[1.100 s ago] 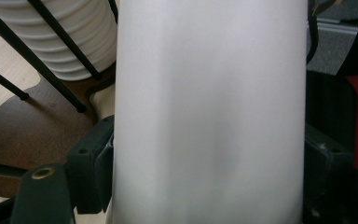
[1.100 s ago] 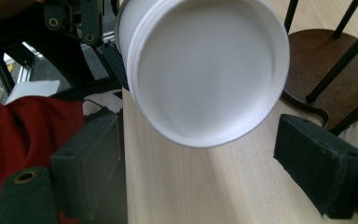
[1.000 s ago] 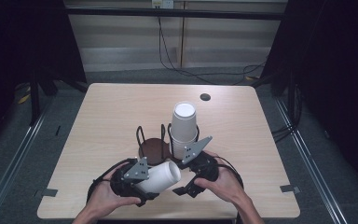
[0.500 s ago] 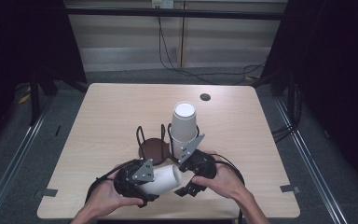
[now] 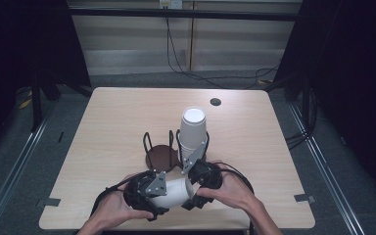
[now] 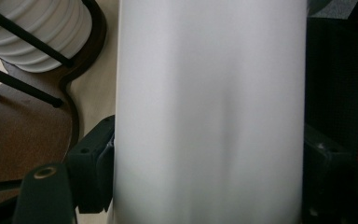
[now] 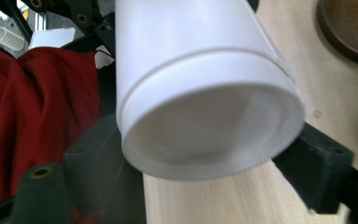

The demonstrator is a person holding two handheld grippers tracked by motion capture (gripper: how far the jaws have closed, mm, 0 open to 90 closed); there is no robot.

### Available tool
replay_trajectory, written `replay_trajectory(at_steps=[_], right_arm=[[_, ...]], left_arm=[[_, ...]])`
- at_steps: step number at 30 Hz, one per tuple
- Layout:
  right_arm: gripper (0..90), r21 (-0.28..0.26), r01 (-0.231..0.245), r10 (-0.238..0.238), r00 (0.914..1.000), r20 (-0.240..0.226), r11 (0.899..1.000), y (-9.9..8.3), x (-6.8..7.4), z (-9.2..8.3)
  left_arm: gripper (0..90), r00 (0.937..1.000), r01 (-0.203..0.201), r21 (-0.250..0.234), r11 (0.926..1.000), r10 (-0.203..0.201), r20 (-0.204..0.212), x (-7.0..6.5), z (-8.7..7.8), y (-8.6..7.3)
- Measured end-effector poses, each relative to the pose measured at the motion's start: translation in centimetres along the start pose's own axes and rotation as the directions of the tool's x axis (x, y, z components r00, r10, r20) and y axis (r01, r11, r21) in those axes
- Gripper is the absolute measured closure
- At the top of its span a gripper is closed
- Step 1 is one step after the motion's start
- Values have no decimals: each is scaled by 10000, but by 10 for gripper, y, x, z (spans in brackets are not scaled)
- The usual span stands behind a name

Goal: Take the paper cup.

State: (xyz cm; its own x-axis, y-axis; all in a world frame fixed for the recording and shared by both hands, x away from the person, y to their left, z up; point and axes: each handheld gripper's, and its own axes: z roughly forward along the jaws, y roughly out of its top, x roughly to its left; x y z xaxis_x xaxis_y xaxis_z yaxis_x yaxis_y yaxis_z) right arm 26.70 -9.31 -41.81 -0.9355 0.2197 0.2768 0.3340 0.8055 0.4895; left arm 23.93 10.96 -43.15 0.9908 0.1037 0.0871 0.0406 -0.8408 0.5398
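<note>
The wooden table (image 5: 103, 122) bears, right of its middle, a black wire cup holder (image 5: 169, 149) on a brown base, with a stack of white cups (image 5: 193, 129) standing upside down in its right bay; the holder's near side is partly hidden behind the grippers. At the near edge a single white cup (image 5: 174, 194) lies on its side between the two grippers, held just above the table as far as the high view lets me judge.

The left gripper (image 5: 149, 193) is clamped on the cup's wall; in the left gripper view the cup (image 6: 209, 112) is so close that its ends are cut off, with a dark jaw pressed to each side. The right gripper (image 5: 196, 188) grasps the cup at its bottom end, and the right gripper view shows the recessed base (image 7: 205, 130) between the jaws, blurred.

Since a second ago the left hand and cup have shifted slightly nearer, and the left jaws have closed a little further on the cup.
</note>
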Motion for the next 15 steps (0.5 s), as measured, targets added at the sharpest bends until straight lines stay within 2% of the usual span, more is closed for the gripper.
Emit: replay_trajectory(at_steps=[5, 6, 15], right_arm=[[186, 24, 134, -134, 9999, -96, 9999, 2, 0, 3], [181, 187, -33, 36, 9998, -196, 9998, 2, 1, 3], [174, 550, 118, -96, 9992, -388, 9984, 5, 2, 9]], left_arm=[[221, 9995, -317, 233, 9992, 318, -37, -3, 2, 3], [221, 9990, -436, 310, 9986, 436, 3, -4, 2, 4], [222, 9979, -583, 413, 9974, 571, 293, -8, 5, 9]])
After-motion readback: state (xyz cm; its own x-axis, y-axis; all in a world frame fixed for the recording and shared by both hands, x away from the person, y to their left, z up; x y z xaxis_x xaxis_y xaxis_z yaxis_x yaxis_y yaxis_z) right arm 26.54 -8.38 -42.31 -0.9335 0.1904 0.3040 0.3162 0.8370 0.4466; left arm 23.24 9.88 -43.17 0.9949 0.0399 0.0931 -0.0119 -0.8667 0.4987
